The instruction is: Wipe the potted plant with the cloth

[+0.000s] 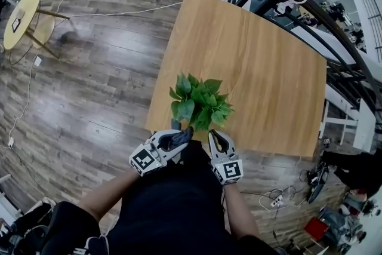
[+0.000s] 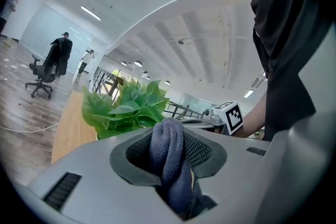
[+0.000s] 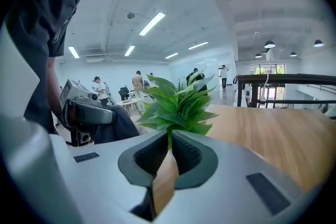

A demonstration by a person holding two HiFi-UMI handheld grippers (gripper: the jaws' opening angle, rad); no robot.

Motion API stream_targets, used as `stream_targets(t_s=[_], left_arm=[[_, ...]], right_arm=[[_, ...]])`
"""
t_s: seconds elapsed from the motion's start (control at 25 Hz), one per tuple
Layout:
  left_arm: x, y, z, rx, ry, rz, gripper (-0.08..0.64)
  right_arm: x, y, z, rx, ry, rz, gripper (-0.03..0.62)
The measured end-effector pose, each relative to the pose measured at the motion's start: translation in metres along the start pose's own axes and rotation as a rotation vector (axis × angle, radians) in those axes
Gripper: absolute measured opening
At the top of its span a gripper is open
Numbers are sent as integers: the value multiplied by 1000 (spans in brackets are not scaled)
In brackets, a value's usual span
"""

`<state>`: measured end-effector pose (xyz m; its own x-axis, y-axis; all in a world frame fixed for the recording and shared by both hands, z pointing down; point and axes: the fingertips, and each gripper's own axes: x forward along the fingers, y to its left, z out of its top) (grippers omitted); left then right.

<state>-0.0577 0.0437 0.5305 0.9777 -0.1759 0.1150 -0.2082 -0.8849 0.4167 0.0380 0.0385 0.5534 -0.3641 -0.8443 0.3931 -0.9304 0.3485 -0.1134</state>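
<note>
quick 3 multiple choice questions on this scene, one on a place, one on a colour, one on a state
1. Where on the table does the potted plant stand?
A) far corner
B) at the near edge
C) dead centre

2. What colour is the cloth?
A) white
B) yellow
C) dark blue-grey

3. The left gripper is:
A) shut on the cloth
B) open and empty
C) shut on a pen

Answers:
1 B: the head view shows the plant right at the table's near edge.
2 C: the left gripper view shows the cloth's colour up close.
3 A: the folded cloth is pinched between its jaws.
</note>
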Motion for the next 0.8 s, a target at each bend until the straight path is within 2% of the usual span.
stream_targets(t_s=[0.12,0.24,0.36,0.44,0.52,0.64,0.68,0.8], left_arm=[[2,-5,10,13,-38,14,132],[2,-18,17,62,-69,42,132],[1,-36,25,102,-69,88,132],[1,-49,28,101,-73,153,132],[-1,-66,33,80,-91,225,132],[-2,-98,38,69,-122,277,132],[-2,-108,37,71,-127,279,132],[2,-132,33,85,-139,293,132]], right_arm=[[-20,-2,13,10,-50,-31,34],[-42,2,26,-17,-112,-35,34],[-60,6,41,7,-172,-1,23],[-73,11,52,31,-206,34,20],[-91,21,65,-11,-236,58,20],[-121,42,86,-156,-310,91,18],[-130,47,90,-164,-334,104,17],[-153,52,89,-97,-366,116,17]])
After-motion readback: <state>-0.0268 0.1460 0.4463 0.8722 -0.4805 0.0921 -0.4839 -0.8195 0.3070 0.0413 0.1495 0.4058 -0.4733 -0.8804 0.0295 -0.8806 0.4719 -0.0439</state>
